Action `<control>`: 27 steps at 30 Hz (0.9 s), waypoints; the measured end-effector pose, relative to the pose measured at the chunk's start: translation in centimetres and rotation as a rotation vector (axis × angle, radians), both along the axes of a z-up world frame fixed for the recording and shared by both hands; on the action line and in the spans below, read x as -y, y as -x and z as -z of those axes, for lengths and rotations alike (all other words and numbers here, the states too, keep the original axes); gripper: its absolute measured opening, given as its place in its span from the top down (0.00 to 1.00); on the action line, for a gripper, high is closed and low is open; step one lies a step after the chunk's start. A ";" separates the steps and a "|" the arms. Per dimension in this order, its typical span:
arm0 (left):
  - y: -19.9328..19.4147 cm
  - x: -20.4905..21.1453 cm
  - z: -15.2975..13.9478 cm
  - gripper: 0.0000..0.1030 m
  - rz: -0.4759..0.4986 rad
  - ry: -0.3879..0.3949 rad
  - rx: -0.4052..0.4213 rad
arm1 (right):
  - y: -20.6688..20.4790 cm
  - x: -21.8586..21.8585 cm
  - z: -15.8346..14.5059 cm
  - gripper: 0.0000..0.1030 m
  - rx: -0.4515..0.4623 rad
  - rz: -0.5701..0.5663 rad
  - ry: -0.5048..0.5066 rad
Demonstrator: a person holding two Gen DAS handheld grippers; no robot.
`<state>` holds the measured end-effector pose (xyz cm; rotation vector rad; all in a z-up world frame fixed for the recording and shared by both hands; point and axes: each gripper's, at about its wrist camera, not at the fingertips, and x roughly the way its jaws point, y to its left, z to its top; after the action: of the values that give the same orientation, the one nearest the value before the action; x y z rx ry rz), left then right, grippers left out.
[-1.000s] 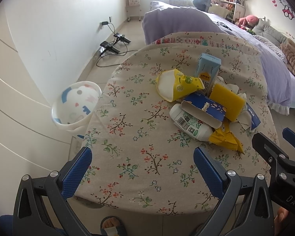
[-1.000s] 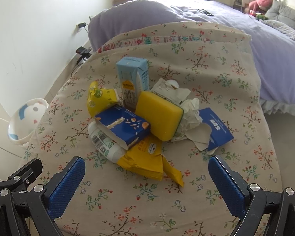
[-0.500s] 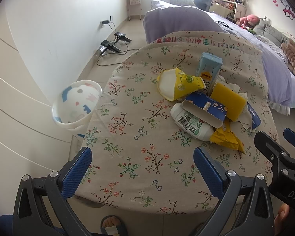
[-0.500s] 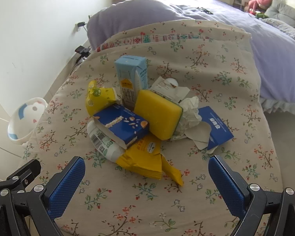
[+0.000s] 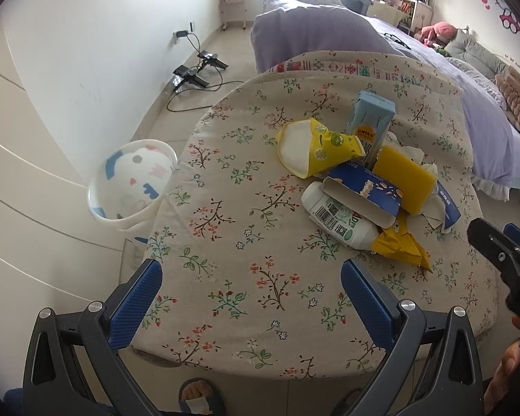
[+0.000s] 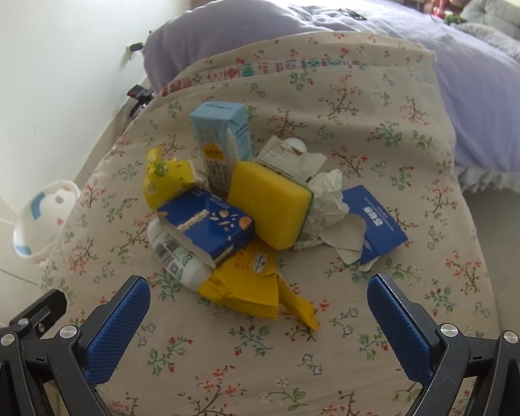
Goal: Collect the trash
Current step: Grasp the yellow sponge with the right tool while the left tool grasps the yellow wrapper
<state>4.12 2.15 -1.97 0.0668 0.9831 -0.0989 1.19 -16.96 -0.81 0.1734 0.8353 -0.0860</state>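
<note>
Right wrist view: a heap of trash sits mid-table on a floral tablecloth (image 6: 381, 145), ahead of the right gripper (image 6: 258, 289), whose blue pads are spread wide and empty. A pale blue milk carton (image 6: 222, 138) stands upright at the back. A yellow sponge (image 6: 270, 208) leans tilted against it. A dark blue box (image 6: 208, 225), open at its near end, lies across a white bottle (image 6: 173, 254) that lies on its side, barcode label showing. A yellow wrapper (image 6: 249, 284) lies flattened nearest the gripper. Crumpled paper (image 6: 326, 201) and a flat blue packet (image 6: 378, 225) lie to the right; its writing is unreadable.

Left wrist view: the left gripper (image 5: 251, 284) is also wide open and empty. A white bin (image 5: 131, 183) with a cartoon face stands on the floor, left of the table.
</note>
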 end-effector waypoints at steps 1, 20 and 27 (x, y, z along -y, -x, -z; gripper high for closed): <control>-0.6 -0.2 -0.4 0.00 -0.001 0.004 -0.002 | -0.1 0.5 -0.1 0.00 0.000 0.003 -0.019; -14.5 4.9 -0.2 0.02 0.148 0.211 -0.155 | -9.8 11.7 1.4 0.26 -0.122 0.083 -0.299; -16.0 9.1 1.7 0.02 0.144 0.159 -0.170 | -10.7 10.5 2.6 0.27 -0.150 0.051 -0.264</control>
<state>20.09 -6.91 -3.67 -0.0175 1.1365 -0.3191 11.88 -27.42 -3.38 0.4410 0.9909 -0.0369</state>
